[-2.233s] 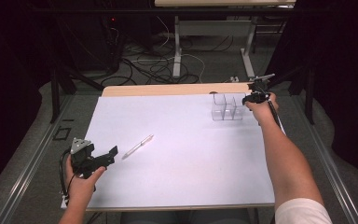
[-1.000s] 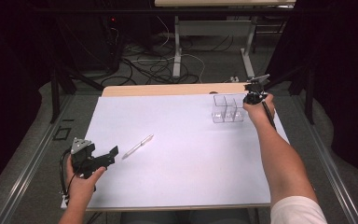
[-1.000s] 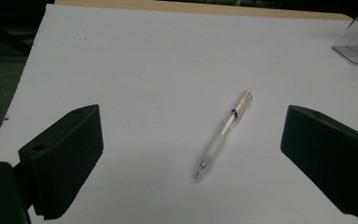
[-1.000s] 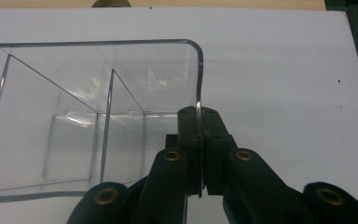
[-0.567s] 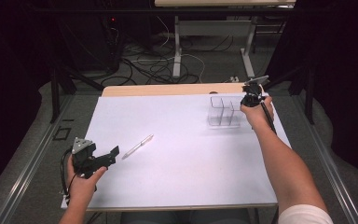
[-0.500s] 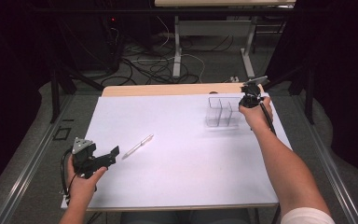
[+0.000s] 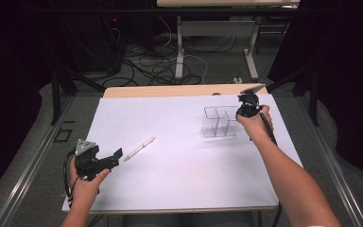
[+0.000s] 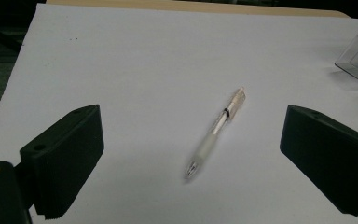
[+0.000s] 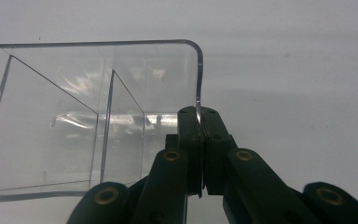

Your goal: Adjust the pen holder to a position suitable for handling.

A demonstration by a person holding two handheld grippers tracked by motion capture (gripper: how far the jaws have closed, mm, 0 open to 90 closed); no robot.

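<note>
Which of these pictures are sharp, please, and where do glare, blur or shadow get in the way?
High view: white table cover evenly lit, surroundings dark; the clear organizer is faint against it. Left gripper view: pen slightly soft, with a faint shadow beside it; near jaws dark. Right gripper view: right gripper fairly crisp, pinching the organizer's wall, whose panels carry streaky reflections.

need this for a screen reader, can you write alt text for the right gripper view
The right gripper is shut on the thin side wall of a clear plastic box, its two black jaws pinching the wall near a rounded top corner. Clear dividers split the box into compartments, and it stands on a white table.
</note>
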